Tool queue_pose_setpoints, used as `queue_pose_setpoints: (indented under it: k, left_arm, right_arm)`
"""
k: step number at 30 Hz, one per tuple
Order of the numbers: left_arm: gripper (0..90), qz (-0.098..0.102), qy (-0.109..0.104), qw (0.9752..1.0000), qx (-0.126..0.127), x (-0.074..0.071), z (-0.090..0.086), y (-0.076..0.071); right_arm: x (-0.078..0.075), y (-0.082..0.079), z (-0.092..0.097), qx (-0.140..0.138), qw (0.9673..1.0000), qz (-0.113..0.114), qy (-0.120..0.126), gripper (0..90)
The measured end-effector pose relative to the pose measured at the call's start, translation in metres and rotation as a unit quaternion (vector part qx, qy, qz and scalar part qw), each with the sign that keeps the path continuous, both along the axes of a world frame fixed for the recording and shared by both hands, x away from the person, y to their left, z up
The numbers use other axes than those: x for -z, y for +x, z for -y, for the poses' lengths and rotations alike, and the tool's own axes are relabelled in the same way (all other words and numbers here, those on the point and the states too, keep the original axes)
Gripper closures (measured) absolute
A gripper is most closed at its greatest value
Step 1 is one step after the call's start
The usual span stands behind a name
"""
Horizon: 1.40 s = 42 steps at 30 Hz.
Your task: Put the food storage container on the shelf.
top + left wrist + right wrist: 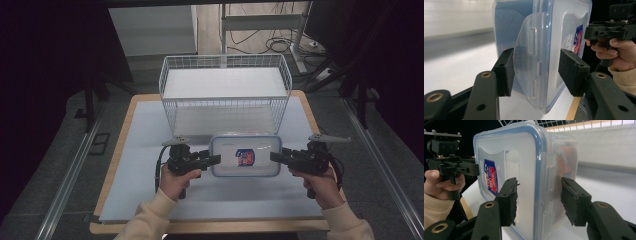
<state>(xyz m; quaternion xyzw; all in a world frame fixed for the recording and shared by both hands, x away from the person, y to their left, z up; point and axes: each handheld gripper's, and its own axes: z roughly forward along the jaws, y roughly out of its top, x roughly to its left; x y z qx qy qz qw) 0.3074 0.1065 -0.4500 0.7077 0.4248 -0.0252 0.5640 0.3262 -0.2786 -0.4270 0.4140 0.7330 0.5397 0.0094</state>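
Observation:
A clear plastic container (245, 156) with a blue-rimmed lid and a red and blue sticker lies flat on the table, in front of the wire basket. My left gripper (216, 160) is at its left end, open. In the left gripper view my left gripper (535, 72) has its jaws on either side of the side latch flap (531, 50), which stands swung out from the container (549, 25). My right gripper (274, 156) is at the right end, also open. In the right gripper view my right gripper (539, 200) straddles the latch (547, 185) on the container (524, 157).
A white wire basket (225, 60) stands just behind the container, on the pale mat covering the wooden table (150, 125). Dark floor and metal rails run along both sides. Cables and a desk frame lie beyond the table's far edge.

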Motion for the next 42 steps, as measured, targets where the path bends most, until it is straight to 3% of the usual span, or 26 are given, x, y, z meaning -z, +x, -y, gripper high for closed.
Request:
queue_pose_setpoints:
  k: [26, 42]
  left_arm:
    - [47.8, 0.052, 0.008, 0.9985, -0.017, -0.07, -0.02, 0.019]
    - [47.5, 0.065, 0.004, 0.9975, -0.025, -0.111, -0.036, 0.044]
  right_arm:
    - [-0.065, 0.026, -0.021, -0.01, 0.9988, 0.046, 0.007, 49.0]
    - [-0.107, 0.051, -0.038, -0.013, 0.9977, 0.066, 0.006, 48.9]
